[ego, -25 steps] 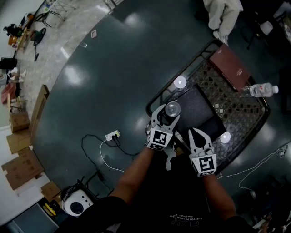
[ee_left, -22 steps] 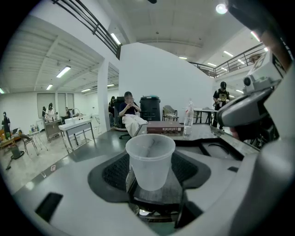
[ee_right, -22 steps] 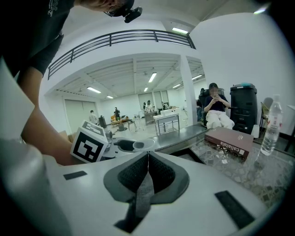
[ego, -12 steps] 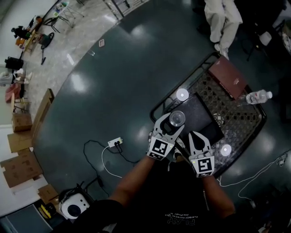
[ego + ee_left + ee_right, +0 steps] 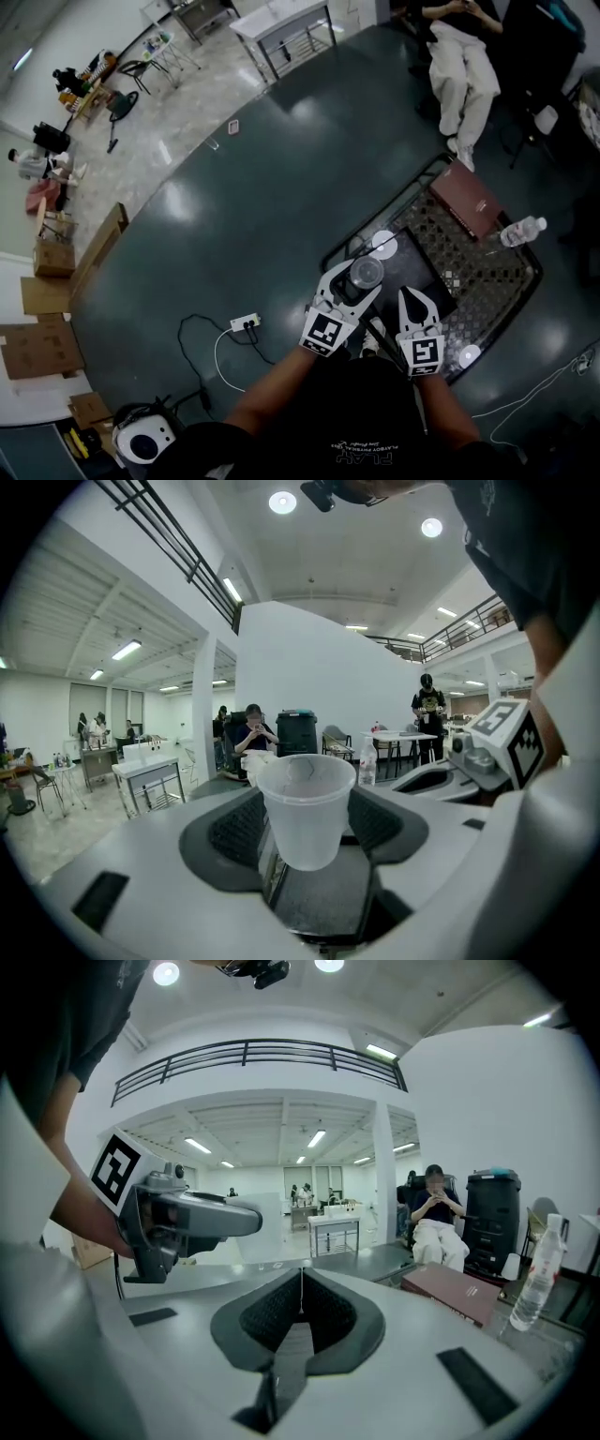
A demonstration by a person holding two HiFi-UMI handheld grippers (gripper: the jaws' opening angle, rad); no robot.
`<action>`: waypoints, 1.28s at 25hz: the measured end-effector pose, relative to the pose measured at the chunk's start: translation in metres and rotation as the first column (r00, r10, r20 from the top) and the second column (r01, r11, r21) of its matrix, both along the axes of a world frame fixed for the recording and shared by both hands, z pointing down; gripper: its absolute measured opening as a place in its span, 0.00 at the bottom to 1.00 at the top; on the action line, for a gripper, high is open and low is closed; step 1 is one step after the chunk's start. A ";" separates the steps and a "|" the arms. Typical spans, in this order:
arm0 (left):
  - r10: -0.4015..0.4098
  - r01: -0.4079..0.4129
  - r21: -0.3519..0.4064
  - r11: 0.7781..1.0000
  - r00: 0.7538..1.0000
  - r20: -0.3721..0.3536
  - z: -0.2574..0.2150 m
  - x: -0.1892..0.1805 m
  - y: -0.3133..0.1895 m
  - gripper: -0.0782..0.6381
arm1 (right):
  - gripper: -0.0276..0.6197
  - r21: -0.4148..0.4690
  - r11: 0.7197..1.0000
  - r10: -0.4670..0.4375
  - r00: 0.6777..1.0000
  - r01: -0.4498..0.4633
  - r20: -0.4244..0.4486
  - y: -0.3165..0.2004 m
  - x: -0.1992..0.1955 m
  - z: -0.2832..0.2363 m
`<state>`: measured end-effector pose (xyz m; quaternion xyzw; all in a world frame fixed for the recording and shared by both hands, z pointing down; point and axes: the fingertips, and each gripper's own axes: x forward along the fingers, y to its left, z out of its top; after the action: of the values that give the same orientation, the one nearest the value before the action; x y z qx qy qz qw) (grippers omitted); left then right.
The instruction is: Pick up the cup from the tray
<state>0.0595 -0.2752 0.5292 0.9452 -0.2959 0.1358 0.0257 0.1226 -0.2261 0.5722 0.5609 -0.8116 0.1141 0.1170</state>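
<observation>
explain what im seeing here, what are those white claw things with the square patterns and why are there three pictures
No robot here: a person holds a two-jaw gripper in each hand. The patterned cubes are part of the grippers. The head view comes from a camera on the person's head, looking down. The other two come from cameras riding on each gripper, looking along its jaws. Below is a table with a dark tray, a maroon book and a water bottle. The left gripper is closed on a clear plastic cup. The right gripper is shut and empty.
</observation>
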 end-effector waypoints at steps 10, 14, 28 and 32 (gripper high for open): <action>-0.016 0.018 0.049 0.999 0.999 -0.033 -0.042 -0.024 0.015 0.51 | 0.06 0.123 0.992 -0.013 0.999 0.019 -0.047 -0.015 -0.021 -0.058; -0.040 0.042 0.052 0.998 0.998 -0.038 -0.047 -0.034 0.013 0.51 | 0.06 0.149 0.989 -0.002 0.999 0.008 -0.041 -0.022 -0.021 -0.074; -0.037 0.040 0.044 0.998 0.998 -0.052 -0.052 -0.040 0.008 0.51 | 0.06 0.173 0.985 0.037 0.998 -0.027 -0.056 -0.025 -0.019 -0.084; -0.027 0.030 0.045 0.999 0.998 -0.065 -0.051 -0.038 0.008 0.51 | 0.06 0.180 0.983 0.039 0.998 -0.030 -0.047 -0.028 -0.019 -0.083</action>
<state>0.0210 -0.2667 0.4784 0.9451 -0.3113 0.0981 0.0155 0.1032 -0.2537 0.4892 0.5858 -0.8055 0.0285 0.0846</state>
